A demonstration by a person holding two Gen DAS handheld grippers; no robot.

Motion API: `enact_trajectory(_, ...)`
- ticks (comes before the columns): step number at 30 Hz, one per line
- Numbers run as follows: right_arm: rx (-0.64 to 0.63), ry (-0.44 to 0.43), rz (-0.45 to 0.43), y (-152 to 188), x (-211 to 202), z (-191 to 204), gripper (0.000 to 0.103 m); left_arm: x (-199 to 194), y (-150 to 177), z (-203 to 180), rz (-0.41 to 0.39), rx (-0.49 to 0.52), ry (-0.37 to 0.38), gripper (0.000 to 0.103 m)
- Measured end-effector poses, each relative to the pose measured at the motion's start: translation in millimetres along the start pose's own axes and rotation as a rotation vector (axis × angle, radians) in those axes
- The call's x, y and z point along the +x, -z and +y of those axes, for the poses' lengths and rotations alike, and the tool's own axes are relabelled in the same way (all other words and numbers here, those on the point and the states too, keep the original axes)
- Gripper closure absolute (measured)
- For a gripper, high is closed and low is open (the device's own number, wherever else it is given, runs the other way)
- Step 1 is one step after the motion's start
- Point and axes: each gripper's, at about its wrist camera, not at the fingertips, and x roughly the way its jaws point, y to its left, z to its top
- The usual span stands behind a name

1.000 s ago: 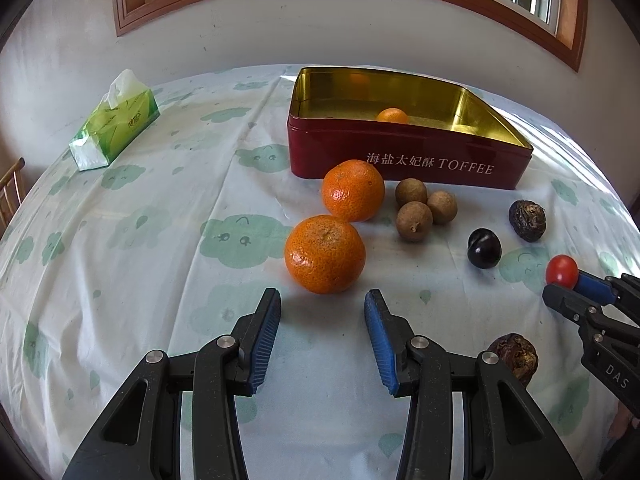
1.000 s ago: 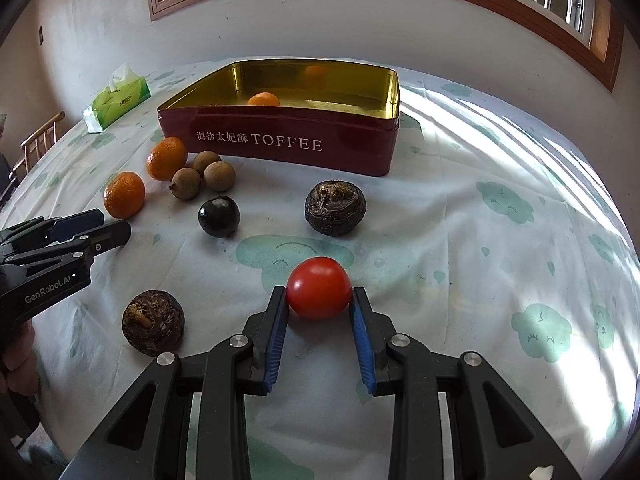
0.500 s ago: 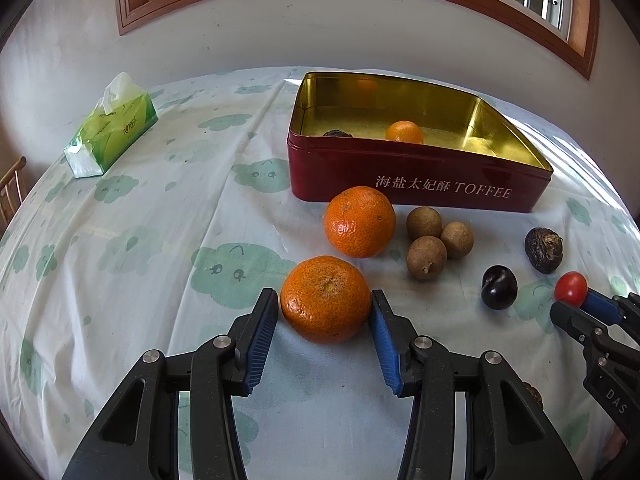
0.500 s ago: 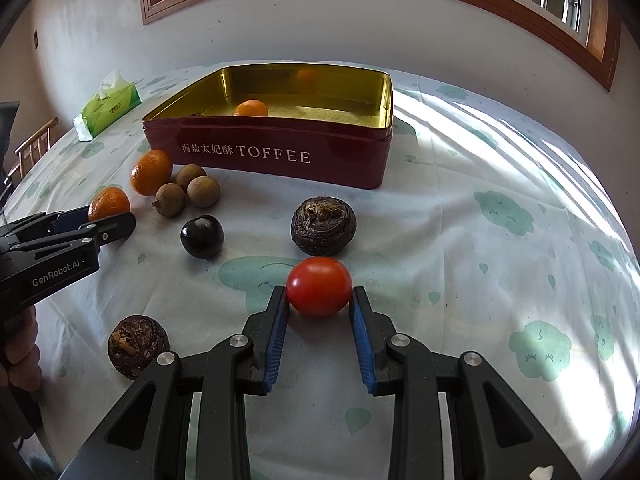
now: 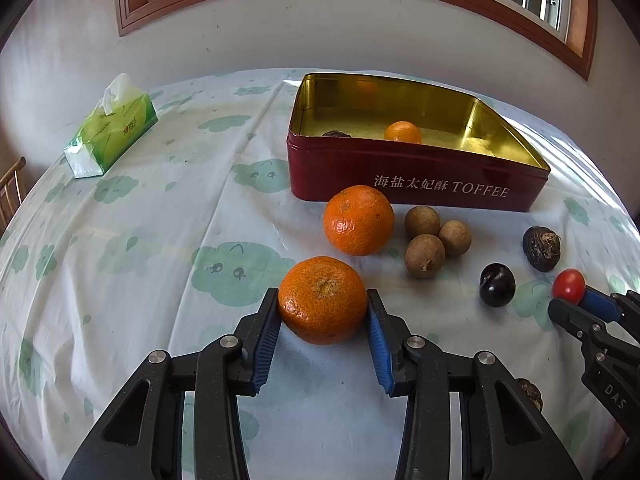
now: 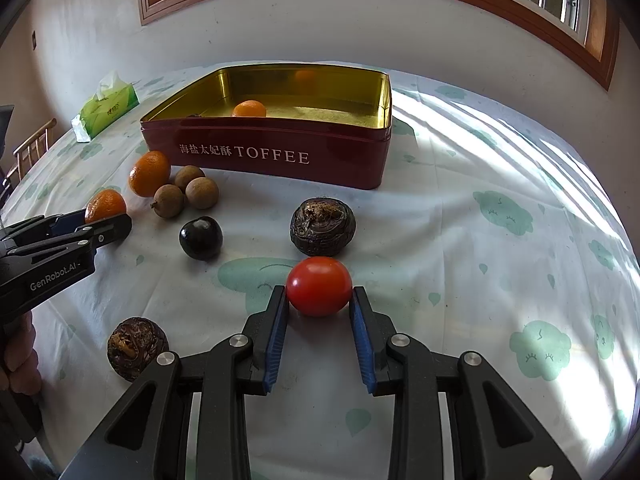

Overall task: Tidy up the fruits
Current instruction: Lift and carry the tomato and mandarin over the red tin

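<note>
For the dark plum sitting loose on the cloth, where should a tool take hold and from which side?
Grip the dark plum across its widest middle, coming in low from the near side. It is round and smooth, so an off-centre pinch would likely squirt it out. Its left and right flanks are open; the longans lie behind it.

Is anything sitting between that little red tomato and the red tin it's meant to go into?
Yes. The wrinkled dark fruit lies on the cloth straight ahead of the tomato, between it and the tin. The tin's front wall also has to be cleared. The right gripper is closed on the tomato.
</note>
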Motion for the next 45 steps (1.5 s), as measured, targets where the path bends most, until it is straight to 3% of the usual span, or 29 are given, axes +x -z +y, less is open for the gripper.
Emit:
enact_trajectory(30,0.024,-0.020,0.036,-2,-14,-4,0.075,-7,1,0,0.035,-0.004,0.014,0.061)
enact_trajectory(45,0.032,-0.052,-0.034,-32,-35,-6,0.075,-32,-24,-2,-0.039,0.010,0.035,0.061)
